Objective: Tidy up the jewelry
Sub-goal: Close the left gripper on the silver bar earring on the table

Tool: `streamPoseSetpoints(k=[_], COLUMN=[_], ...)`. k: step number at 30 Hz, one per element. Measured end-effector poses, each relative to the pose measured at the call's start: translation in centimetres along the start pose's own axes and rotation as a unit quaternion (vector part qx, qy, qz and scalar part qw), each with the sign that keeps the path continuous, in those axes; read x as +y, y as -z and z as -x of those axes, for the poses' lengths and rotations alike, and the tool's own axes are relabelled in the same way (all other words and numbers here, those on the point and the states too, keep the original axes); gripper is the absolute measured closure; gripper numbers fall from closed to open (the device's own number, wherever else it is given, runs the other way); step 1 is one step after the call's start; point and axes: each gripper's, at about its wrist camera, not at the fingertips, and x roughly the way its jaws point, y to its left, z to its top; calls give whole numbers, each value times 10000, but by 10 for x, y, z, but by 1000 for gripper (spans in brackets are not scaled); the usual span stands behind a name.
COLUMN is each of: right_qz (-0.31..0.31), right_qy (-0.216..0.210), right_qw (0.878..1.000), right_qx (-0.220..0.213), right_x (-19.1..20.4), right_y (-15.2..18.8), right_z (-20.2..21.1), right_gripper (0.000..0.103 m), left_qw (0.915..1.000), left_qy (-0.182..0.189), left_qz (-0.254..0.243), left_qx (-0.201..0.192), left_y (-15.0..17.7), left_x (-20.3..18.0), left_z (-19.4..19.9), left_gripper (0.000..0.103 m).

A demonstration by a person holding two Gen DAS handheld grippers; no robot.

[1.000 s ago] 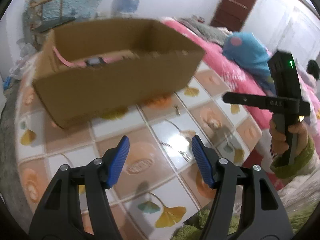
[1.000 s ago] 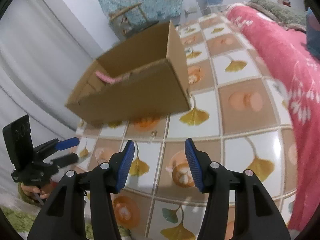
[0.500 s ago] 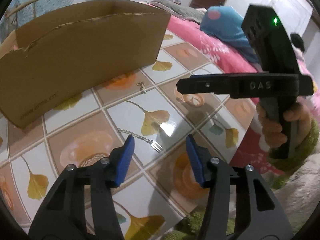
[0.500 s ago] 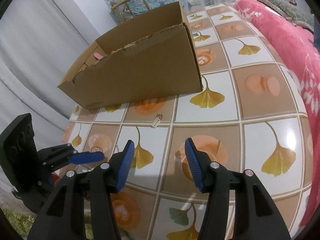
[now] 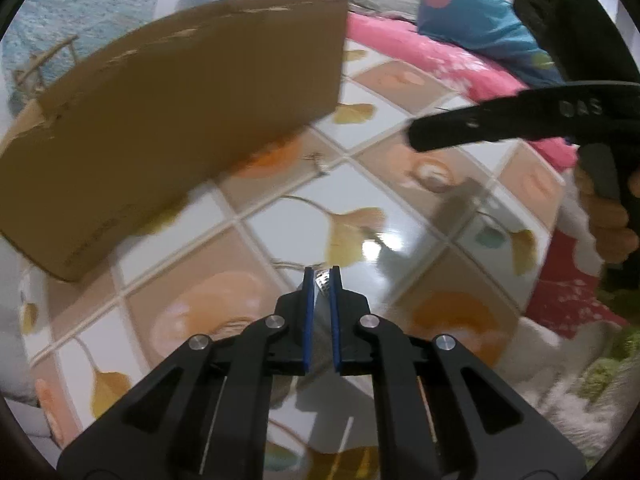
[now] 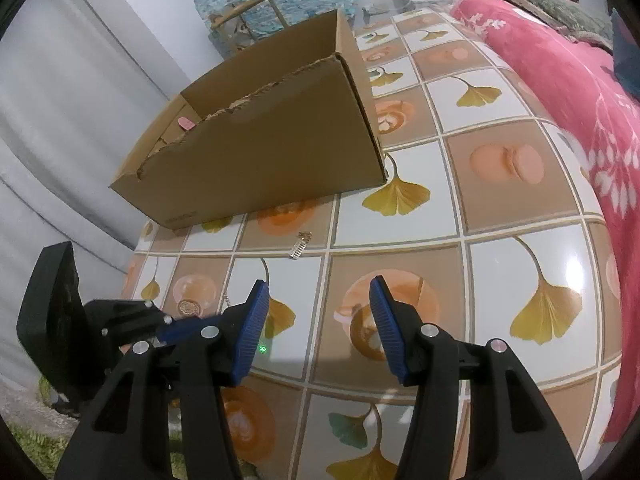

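The left tongs point steeply down at the tabletop, their blue pads drawn together to a thin slit and pinching a small silver charm at the tips. The right tongs hang tilted downward with their ribbed blue pads standing well apart and nothing between them. In the left wrist view the right tongs' black body reaches in from the right edge, a hand wrapped around its grip.
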Motion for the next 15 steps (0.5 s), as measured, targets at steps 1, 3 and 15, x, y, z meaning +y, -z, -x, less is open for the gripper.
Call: streamPoseSetpoints(k=[1, 3, 15], right_qz=[-21, -45, -72], right_qy=[-8, -18, -77], right_qw=[10000, 10000, 9999], right_qx=[3, -4, -13], right_x=[-1, -1, 2], right_y=[0, 1, 1], right_z=[0, -1, -2], right_gripper=[51, 51, 51], left_qw=[10000, 9996, 9988], left_qy=[-62, -241, 197], left_qz=[30, 164, 396], left_qx=[-5, 9, -217], left_y=[0, 1, 5], left_x=[3, 16, 16], left_z=[0, 1, 19], left_gripper=[97, 97, 79])
